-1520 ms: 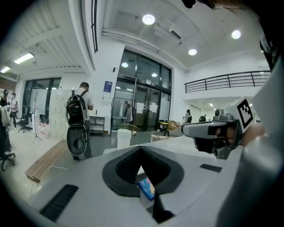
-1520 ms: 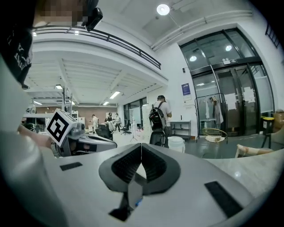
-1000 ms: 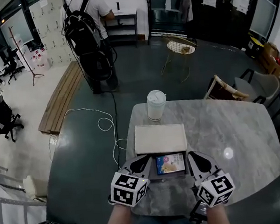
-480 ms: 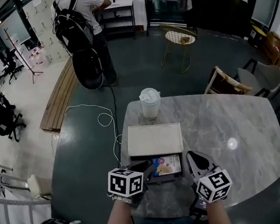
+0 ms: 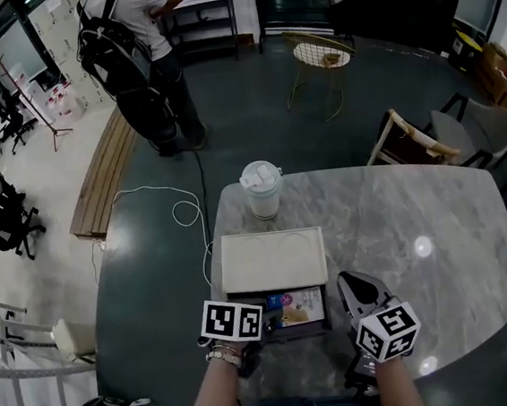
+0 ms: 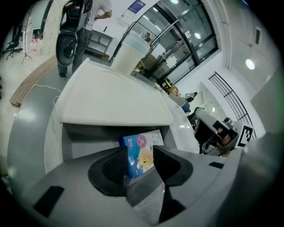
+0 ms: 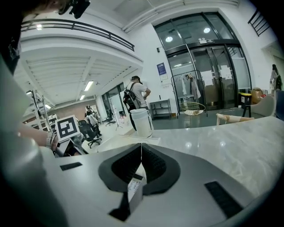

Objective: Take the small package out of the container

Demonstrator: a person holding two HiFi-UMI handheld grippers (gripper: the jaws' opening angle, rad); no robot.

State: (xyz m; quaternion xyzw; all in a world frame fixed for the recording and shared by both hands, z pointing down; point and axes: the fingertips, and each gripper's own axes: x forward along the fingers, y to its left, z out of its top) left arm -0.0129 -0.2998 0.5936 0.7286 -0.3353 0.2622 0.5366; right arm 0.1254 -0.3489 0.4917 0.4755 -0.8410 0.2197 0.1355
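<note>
The left gripper (image 6: 141, 153) is opening its jaws. The small package (image 6: 143, 142) is lying between the fingers, ungripped, inside the container (image 6: 88, 138). Next, they should close on it. The right gripper (image 7: 141, 150) is resting closed, empty.

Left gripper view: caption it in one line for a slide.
Left gripper, jaws opening, the blue package between them inside the gray container.

marble table (image 5: 435, 214) bears a container (image 5: 285, 331) and a cup (image 5: 261, 192).
</note>
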